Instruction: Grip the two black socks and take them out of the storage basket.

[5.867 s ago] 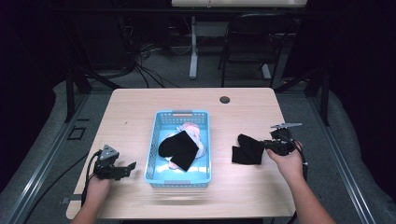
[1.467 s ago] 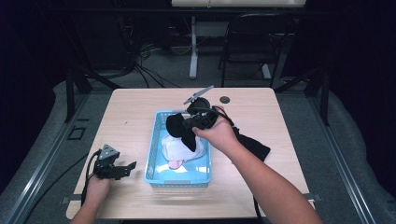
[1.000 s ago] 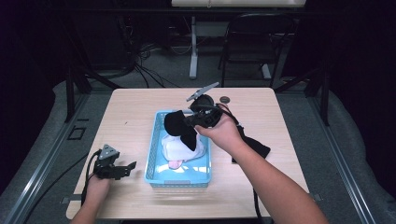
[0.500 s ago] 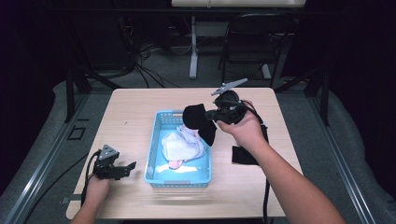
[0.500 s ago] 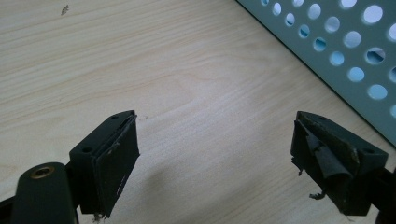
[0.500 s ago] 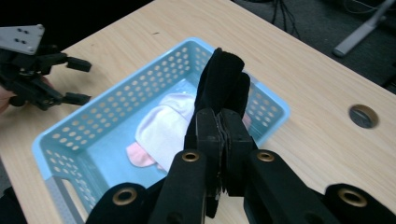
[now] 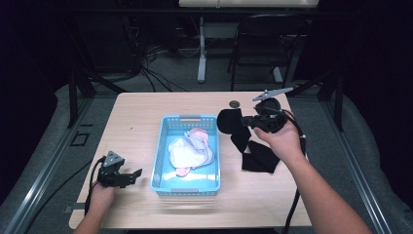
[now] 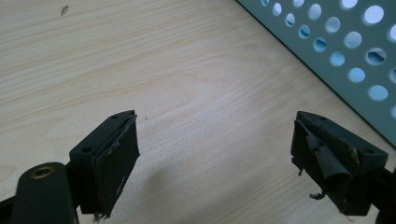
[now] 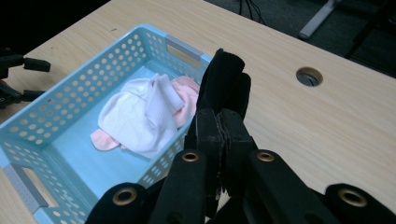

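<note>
Fingers of your right gripper (image 7: 249, 121) are pinching one black sock (image 7: 229, 122); another black sock (image 7: 259, 156) is lying at the basket's (image 7: 168, 141) three o'clock. Left gripper (image 8: 215, 154) fingers are spread.

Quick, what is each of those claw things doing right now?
Left gripper: open, holding nothing, low over the table beside the blue basket.
Right gripper: shut on a black sock.

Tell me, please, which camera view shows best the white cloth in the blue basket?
The right gripper view: the white cloth is near, its folds plain. The high view shows it small inside the blue basket. The left gripper view shows the basket's wall.
</note>
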`<state>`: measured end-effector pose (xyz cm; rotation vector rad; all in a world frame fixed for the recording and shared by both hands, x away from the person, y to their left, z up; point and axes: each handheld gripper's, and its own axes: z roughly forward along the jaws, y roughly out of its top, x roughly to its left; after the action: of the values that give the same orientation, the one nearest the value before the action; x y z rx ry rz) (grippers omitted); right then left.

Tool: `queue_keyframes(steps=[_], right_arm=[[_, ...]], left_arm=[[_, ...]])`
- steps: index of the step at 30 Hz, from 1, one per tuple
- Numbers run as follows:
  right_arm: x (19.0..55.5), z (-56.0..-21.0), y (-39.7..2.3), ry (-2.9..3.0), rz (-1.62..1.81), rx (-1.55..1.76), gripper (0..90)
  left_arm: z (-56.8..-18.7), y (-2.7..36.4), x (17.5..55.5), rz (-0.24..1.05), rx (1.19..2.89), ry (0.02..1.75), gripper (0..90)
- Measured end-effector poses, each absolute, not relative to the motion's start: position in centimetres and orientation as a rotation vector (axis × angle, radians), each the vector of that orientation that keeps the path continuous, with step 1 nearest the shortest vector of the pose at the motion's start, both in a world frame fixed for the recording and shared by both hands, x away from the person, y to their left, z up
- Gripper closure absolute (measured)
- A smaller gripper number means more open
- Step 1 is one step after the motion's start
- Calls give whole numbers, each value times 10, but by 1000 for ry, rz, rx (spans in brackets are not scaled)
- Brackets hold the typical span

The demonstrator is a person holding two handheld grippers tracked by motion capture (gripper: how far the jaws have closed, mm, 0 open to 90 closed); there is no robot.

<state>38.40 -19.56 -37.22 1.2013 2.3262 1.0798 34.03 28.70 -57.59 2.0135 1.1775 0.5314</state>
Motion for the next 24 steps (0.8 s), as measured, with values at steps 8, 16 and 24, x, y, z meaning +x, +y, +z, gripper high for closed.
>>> queue_keyframes(steps=[8, 16, 24], right_arm=[[373, -406, -220, 2310, 1063, 1285, 879], [372, -441, -225, 2325, 1062, 1357, 879], [377, -478, -245, 2276, 949, 1461, 877]], left_arm=[[-576, 286, 341, 532, 2019, 1178, 152], [-577, 286, 341, 531, 2020, 1178, 152], [-577, 286, 340, 530, 2020, 1177, 152]])
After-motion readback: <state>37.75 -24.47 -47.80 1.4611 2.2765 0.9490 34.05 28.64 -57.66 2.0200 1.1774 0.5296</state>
